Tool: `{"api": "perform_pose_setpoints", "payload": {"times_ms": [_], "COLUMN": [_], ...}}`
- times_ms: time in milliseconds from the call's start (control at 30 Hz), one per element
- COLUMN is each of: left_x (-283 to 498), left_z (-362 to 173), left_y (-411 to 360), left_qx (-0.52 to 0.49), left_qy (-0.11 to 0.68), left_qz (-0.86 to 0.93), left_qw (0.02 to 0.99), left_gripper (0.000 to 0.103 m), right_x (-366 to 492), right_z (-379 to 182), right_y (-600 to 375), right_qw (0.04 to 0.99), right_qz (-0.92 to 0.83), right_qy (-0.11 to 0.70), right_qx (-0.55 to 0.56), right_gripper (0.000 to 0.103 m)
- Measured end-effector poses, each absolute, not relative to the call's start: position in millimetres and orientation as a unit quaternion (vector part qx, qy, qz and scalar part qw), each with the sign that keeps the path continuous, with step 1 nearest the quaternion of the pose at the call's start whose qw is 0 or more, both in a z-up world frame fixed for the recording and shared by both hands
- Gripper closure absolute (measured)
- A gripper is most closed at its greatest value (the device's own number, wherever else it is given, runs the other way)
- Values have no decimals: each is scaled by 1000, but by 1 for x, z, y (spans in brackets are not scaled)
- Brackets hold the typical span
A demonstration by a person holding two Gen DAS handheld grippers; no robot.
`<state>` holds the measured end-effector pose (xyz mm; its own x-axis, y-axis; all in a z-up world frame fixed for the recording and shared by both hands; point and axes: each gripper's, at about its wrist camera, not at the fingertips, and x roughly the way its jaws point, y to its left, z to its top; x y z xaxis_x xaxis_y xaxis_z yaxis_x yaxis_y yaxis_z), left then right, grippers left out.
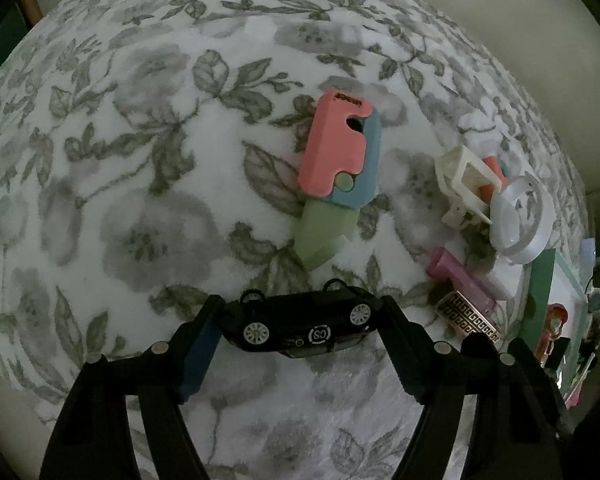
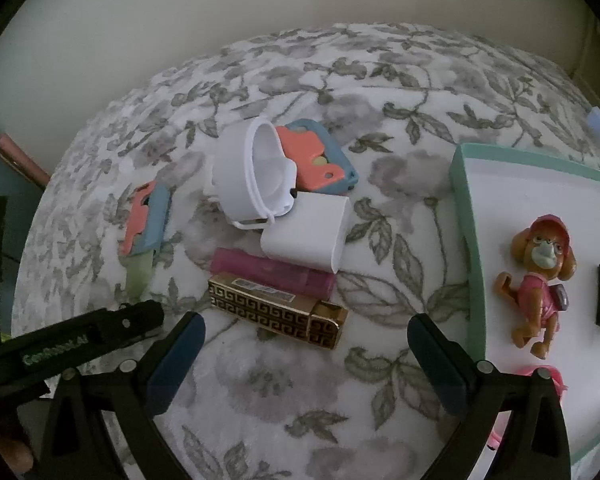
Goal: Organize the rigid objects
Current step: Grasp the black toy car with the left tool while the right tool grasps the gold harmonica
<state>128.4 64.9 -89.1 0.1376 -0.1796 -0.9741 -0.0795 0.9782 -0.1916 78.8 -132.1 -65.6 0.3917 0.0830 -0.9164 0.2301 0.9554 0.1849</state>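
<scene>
Left wrist view only: small black die-cast toy car (image 1: 300,326) lies between the left gripper (image 1: 300,344) fingers, on its side, wheels and underside up, white round decal on its flank. The pads meet nose and tail, so it reads as clamped.

Right wrist view only: right gripper (image 2: 305,354) jaws stand wide apart over the floral grey-and-white fleece blanket (image 2: 284,392), nothing between them. Just ahead lies a gold rectangular lighter with a Greek-key pattern (image 2: 278,310), touching a pink translucent tube (image 2: 274,272). Behind those, a white rounded plastic case (image 2: 305,232), then a white ring-shaped container (image 2: 252,174).

To the right, a mint-rimmed white tray (image 2: 465,216) holds a brown dog figure in pink (image 2: 541,280).

Both views show the pink, blue and green toy folding knife (image 1: 335,172), beyond the car.
</scene>
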Motion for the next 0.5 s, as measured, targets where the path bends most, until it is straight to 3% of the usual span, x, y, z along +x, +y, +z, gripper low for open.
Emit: {"api": "perform_pose_setpoints", "payload": {"times_ms": [500], "left_x": [140], "left_z": [-85], "left_y": [65], "left_qx": [-82], "left_qy": [648], "left_qz": [-36], "left_qw": [756], "left_gripper": [26], "right_x": [82], "right_z": [-72], "right_y": [-133], "right_qw": [818], "right_qz": [-54], "right_qy": [555], "right_qx": [140], "right_gripper": [1]}}
